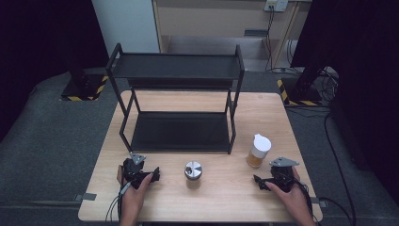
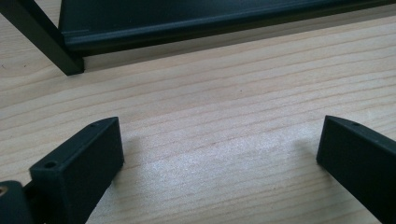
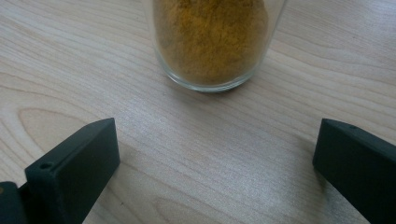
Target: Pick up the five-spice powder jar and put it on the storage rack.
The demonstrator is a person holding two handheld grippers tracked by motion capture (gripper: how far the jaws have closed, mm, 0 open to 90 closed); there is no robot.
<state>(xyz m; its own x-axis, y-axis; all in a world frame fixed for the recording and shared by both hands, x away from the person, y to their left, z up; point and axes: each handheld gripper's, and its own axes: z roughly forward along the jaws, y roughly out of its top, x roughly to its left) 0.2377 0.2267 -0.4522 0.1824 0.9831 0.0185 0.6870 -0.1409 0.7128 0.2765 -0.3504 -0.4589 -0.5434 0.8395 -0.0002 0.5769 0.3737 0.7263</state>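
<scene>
The right tool is wide open and holds nothing; the jar of yellow powder stands on the table just ahead of it. The left tool is wide open too, near the black rack. I think a quick push could tip the tall jar. In the right gripper view its lid is cut off. What is in the small metal-lidded jar is hard to make out.

Blk rack, yellow spice jar w/ white lid, light-wood table.
</scene>
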